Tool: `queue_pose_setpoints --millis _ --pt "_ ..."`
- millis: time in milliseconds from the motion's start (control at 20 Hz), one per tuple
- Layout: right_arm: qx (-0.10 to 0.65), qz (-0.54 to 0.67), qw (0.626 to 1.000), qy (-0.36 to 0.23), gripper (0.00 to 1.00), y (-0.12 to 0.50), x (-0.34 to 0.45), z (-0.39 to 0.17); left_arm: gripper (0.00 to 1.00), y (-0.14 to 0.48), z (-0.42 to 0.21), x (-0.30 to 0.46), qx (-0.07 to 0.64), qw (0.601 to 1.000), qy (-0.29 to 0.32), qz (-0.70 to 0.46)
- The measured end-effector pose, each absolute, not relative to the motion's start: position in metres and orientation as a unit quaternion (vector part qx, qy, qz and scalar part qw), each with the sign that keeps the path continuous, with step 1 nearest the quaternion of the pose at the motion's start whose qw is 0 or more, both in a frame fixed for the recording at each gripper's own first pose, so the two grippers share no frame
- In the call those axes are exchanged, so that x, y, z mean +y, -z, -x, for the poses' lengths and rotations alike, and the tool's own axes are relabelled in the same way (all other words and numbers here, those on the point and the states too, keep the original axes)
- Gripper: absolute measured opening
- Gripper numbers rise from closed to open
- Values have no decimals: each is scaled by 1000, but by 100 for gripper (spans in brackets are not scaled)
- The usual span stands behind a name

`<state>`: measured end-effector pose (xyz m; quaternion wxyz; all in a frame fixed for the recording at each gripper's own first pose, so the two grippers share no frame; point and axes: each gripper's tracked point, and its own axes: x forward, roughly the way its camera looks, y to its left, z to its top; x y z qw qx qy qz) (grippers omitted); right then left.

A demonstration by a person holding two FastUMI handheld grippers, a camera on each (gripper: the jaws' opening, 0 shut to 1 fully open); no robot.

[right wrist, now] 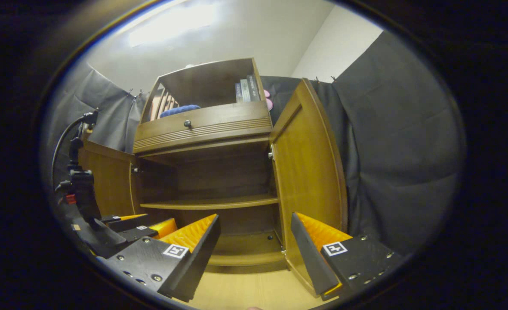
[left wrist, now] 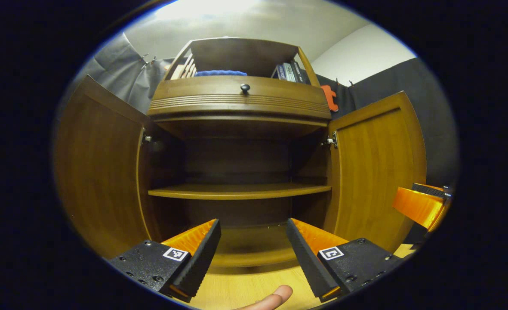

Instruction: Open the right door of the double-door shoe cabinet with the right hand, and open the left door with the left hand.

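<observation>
The brown wooden shoe cabinet (left wrist: pixel 239 107) stands straight ahead with both doors swung wide. Its left door (left wrist: pixel 101 172) and right door (left wrist: pixel 376 172) flank a dark interior with one shelf (left wrist: pixel 238 190). My left gripper (left wrist: pixel 254 245) is open in front of the cabinet's bottom, holding nothing. In the right gripper view the right door (right wrist: pixel 307 172) stands edge-on just beyond my right gripper (right wrist: pixel 256 245), which is open and holds nothing. The left door (right wrist: pixel 107 181) shows at the left. The other gripper (right wrist: pixel 124 224) sits low at the left.
A drawer with a round knob (left wrist: pixel 245 88) tops the doors. Above it an open shelf holds books (left wrist: pixel 288 72) and a blue item (left wrist: pixel 220 73). A fingertip (left wrist: pixel 273 297) shows at the bottom. The right gripper's finger (left wrist: pixel 419 206) pokes in beside the right door. Pale wooden floor (right wrist: pixel 245 288) lies below.
</observation>
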<state>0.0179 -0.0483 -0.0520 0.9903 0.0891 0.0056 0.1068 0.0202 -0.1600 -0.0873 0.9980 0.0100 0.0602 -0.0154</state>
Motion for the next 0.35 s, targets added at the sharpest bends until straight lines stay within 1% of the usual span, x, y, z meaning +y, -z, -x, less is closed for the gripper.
queue_pose_setpoints --millis 100,150,250,300,350 --pt "8 -88 992 -91 98 55 -48 -17 94 88 -22 -158 60 998 15 -16" --pt "11 -85 993 -80 94 57 -49 -16 95 85 -24 -156 57 998 12 -19" --pt "20 -79 995 -59 94 63 -54 -11 94 80 -24 -157 48 999 14 -17" --pt "21 -71 996 -54 97 62 -53 -6 94 79 -23 -157 48 999 17 -16" --pt "17 -61 997 -53 94 56 -49 -2 94 78 -21 -156 47 999 18 -16"
